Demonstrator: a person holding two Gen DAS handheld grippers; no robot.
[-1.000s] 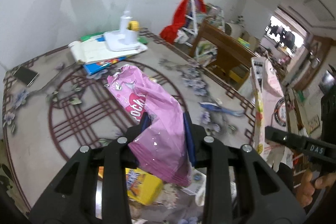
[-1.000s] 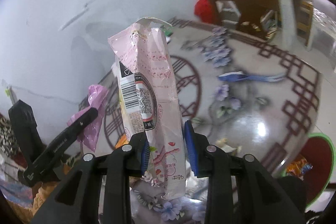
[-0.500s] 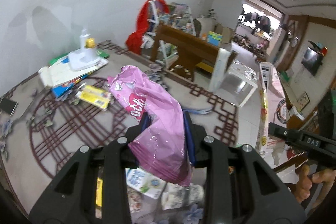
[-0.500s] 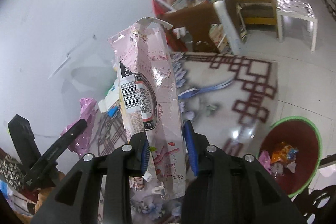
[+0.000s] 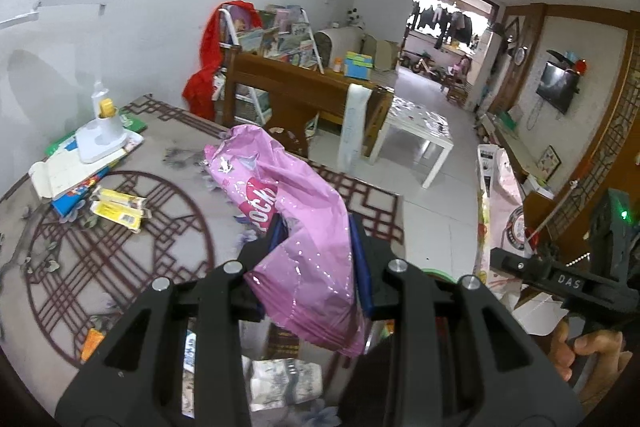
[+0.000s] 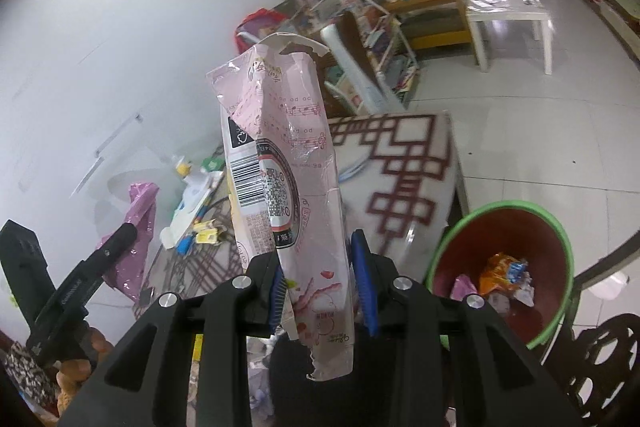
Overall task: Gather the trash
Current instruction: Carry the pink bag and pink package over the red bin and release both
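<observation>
Only right wrist view shows bin [image 6: 558, 227], trash inside.

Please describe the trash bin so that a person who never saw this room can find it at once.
Start from the patterned table with dark red lattice lines. On the tiled floor just beyond its corner stands the trash bin, a round bucket. Its bright green rim, red inside and the orange wrapper lying in it set it apart.
</observation>
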